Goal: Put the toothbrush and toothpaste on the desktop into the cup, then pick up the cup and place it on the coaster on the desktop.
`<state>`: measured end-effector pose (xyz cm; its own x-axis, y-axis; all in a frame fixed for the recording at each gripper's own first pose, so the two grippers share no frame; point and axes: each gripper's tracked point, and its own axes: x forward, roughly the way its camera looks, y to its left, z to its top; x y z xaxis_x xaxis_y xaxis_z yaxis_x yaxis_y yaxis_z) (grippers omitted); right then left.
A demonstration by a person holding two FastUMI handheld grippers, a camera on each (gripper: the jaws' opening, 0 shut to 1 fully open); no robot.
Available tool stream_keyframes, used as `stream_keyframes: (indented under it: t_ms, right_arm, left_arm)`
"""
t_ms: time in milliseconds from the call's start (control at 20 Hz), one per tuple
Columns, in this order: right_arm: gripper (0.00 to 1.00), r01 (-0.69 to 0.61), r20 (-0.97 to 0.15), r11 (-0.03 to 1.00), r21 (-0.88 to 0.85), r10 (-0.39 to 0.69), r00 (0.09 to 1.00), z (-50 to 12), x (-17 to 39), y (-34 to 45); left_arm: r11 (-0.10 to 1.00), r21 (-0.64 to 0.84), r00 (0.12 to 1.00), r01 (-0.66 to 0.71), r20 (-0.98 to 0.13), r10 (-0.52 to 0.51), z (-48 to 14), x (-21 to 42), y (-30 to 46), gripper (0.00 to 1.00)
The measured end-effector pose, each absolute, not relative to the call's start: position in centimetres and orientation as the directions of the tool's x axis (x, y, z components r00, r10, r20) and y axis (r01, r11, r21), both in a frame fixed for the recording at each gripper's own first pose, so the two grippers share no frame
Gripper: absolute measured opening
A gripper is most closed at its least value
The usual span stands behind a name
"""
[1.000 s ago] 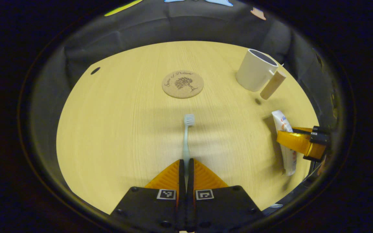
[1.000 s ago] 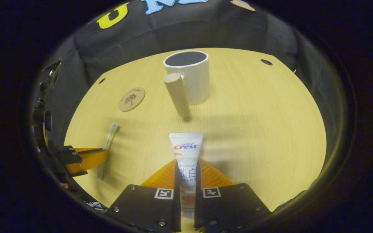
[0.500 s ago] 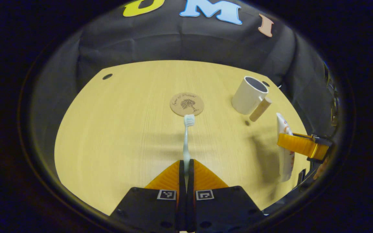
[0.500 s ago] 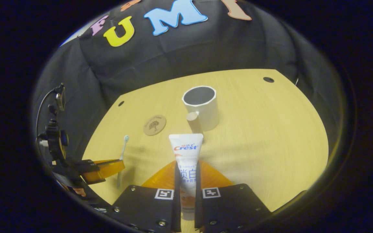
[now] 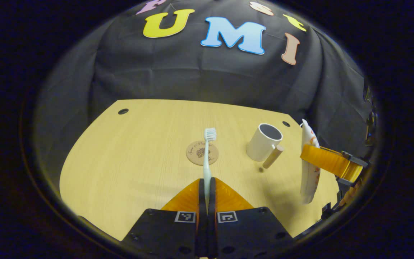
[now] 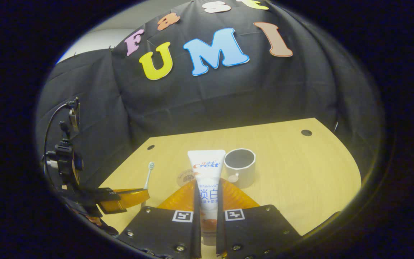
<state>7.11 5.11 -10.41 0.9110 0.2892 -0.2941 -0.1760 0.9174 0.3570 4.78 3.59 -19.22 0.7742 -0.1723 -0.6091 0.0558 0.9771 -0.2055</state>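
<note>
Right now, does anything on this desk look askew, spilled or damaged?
Nothing stands out. The cup stands upright and looks empty, apart from the coaster on the desktop. The left gripper grips the toothbrush, the right gripper the toothpaste, both intact and lifted.

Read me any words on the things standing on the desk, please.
The coaster: a curved line of script over a tree drawing, too small and blurred to read.
The cup: no words or signs on the side that shows.
The desk: no writing on it.
</note>
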Motion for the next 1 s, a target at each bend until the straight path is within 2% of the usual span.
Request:
stream_keyframes:
  t_ms: [350, 450, 500, 550, 600, 1000]
  right_arm:
    - [0.17, -0.148, -0.129, 0.914, 0.378, 0.21, 0.969, -5.9, 11.3, 4.0]
    - [0.21, -0.126, -0.112, 0.916, 0.38, 0.181, 0.977, -5.5, 12.7, 3.1]
    - [0.17, -0.121, -0.097, 0.914, 0.388, 0.171, 0.981, -5.0, 13.2, 2.8]
    - [0.21, -0.117, -0.084, 0.912, 0.394, 0.162, 0.983, -4.6, 14.1, 2.6]
    - [0.17, -0.107, -0.068, 0.91, 0.4, 0.146, 0.987, -4.4, 15.0, 2.1]
    - [0.17, -0.049, -0.003, 0.922, 0.384, 0.054, 0.999, -4.6, 21.4, 0.2]
  left_arm:
    - [0.973, -0.199, 0.862, 0.12, -0.466, -0.201, -14.9, 8.4, 2.7, 0.06]
    - [0.973, -0.18, 0.872, 0.147, -0.44, -0.214, -14.4, 9.5, 2.4, 0.08]
    - [0.971, -0.175, 0.878, 0.162, -0.423, -0.223, -13.9, 10.1, 2.2, 0.08]
    - [0.971, -0.169, 0.886, 0.172, -0.404, -0.227, -13.4, 10.8, 2.1, 0.08]
    - [0.969, -0.167, 0.892, 0.184, -0.385, -0.236, -12.9, 11.3, 1.8, 0.08]
    - [0.955, -0.193, 0.911, 0.224, -0.305, -0.276, -11.1, 14.3, 1.4, 0.07]
